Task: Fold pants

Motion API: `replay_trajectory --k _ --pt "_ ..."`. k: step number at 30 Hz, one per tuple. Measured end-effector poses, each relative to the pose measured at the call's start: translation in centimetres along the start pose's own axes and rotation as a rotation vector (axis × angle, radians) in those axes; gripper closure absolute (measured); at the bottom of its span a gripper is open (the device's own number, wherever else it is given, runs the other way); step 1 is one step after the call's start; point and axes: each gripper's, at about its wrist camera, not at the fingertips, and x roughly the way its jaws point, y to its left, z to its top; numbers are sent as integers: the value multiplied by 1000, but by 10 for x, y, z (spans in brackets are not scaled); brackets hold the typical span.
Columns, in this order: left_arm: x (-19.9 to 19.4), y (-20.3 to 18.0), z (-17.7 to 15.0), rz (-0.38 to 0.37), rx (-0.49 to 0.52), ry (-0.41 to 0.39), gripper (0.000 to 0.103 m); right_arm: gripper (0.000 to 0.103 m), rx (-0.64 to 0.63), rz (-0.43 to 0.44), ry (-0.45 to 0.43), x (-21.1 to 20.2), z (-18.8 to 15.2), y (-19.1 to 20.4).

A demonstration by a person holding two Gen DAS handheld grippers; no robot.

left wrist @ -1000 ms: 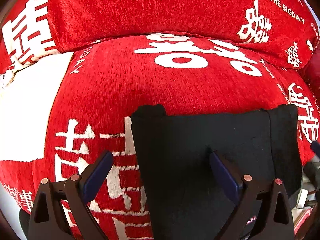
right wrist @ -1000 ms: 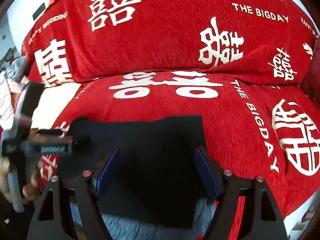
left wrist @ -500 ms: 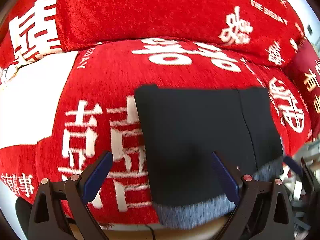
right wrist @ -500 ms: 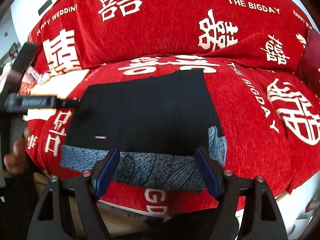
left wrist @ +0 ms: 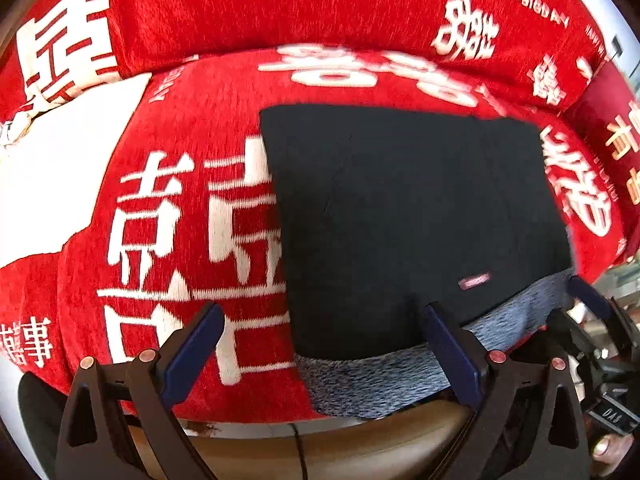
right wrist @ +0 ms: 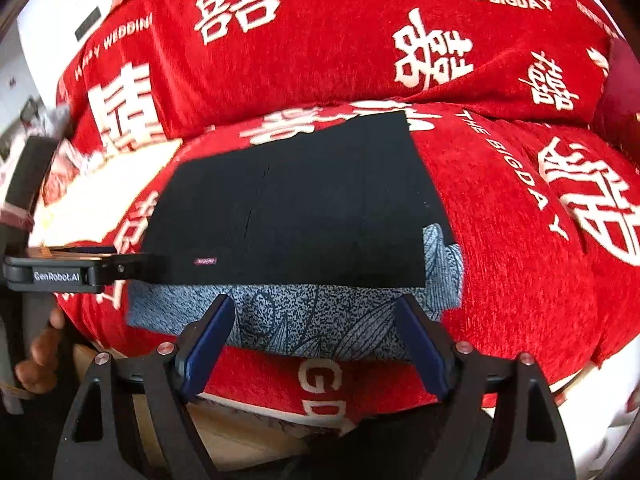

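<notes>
We judge folding nearly done: the black pants (right wrist: pixel 292 208) lie as a flat rectangle on the red sofa cushion (right wrist: pixel 500 240), grey lining exposed at the near edge, left tongs (left wrist: pixel 320 344) released and empty, right tongs (right wrist: pixel 312 332) opening, empty.

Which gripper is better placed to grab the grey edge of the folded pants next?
Right gripper: its opening fingers straddle the grey patterned edge of the black folded pants. Left gripper sits off the pants' corner.
</notes>
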Motion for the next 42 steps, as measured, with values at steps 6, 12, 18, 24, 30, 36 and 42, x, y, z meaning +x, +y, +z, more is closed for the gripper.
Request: replay_trajectory --k 6,12,18,24,30,36,42 --pt "-5 -7 -7 16 22 -25 2 16 45 9 -36 -10 16 -8" --pt "6 -11 -13 30 24 11 1 8 -23 -42 -72 16 96 9" --pt "7 -4 -15 14 14 24 0 0 -15 -236 147 117 128 21" --pt "-8 -3 3 -20 -3 -27 0 0 13 -233 78 86 111 14" --pt "-5 6 49 -19 -104 -45 0 0 102 -158 -20 27 53 -10" --pt "39 -3 55 32 -120 68 0 0 57 -46 -30 18 7 1" --pt "11 6 71 9 -97 -12 0 0 39 -53 -22 13 1 -3"
